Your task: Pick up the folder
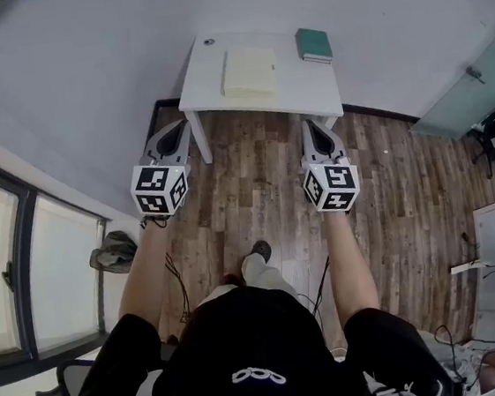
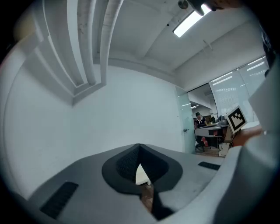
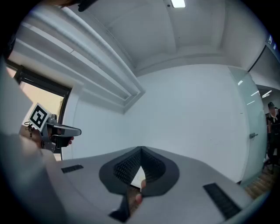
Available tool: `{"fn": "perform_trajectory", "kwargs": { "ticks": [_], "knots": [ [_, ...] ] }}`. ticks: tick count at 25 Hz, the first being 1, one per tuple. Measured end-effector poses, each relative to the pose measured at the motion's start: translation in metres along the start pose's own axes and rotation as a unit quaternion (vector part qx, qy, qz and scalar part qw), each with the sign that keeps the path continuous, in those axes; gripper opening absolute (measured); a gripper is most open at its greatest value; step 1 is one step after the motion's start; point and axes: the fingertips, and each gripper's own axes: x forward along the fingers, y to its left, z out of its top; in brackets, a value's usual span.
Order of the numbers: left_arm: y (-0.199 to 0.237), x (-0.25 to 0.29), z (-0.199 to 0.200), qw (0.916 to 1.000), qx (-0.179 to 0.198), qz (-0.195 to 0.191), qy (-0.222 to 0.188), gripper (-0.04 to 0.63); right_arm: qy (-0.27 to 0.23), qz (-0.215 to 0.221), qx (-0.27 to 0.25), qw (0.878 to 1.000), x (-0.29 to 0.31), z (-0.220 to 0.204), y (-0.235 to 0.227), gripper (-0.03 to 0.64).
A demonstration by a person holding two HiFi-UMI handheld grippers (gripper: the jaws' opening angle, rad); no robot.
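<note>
The folder [image 1: 249,70], pale yellow and flat, lies on a small white table [image 1: 207,75] against the far wall. My left gripper [image 1: 177,131] and my right gripper [image 1: 314,130] are held level above the wooden floor, short of the table's front edge and well apart from the folder. Both are shut with nothing between the jaws. In the left gripper view the closed jaws [image 2: 139,151] leave only a sliver of the table [image 2: 141,175] visible. The right gripper view shows its jaws [image 3: 141,151] closed the same way.
A green book [image 1: 314,45] lies at the table's back right and a small dark object [image 1: 208,42] at its back left. A bag [image 1: 113,250] sits on the floor by the windows at left. A glass door [image 1: 465,79] and cables are at right.
</note>
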Motion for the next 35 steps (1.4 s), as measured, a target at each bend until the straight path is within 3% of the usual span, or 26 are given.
{"fn": "perform_trajectory", "kwargs": {
  "ticks": [9, 14, 22, 35],
  "knots": [
    [0.005, 0.052, -0.010, 0.9999, -0.006, -0.005, 0.011, 0.008, 0.019, 0.002, 0.000, 1.000, 0.037, -0.014, -0.032, 0.015],
    [0.011, 0.089, -0.011, 0.9998, 0.001, -0.019, 0.001, 0.008, 0.023, 0.006, -0.008, 1.000, 0.072, -0.018, -0.048, 0.015],
    [0.030, 0.145, -0.013, 0.9999, -0.009, -0.011, -0.004, 0.008, 0.025, 0.009, -0.014, 1.000, 0.123, -0.020, -0.079, 0.015],
    [0.047, 0.181, -0.052, 0.9988, -0.040, 0.005, 0.028, 0.008, 0.044, 0.019, -0.012, 0.999, 0.166, -0.038, -0.098, 0.015]
  ]
}}
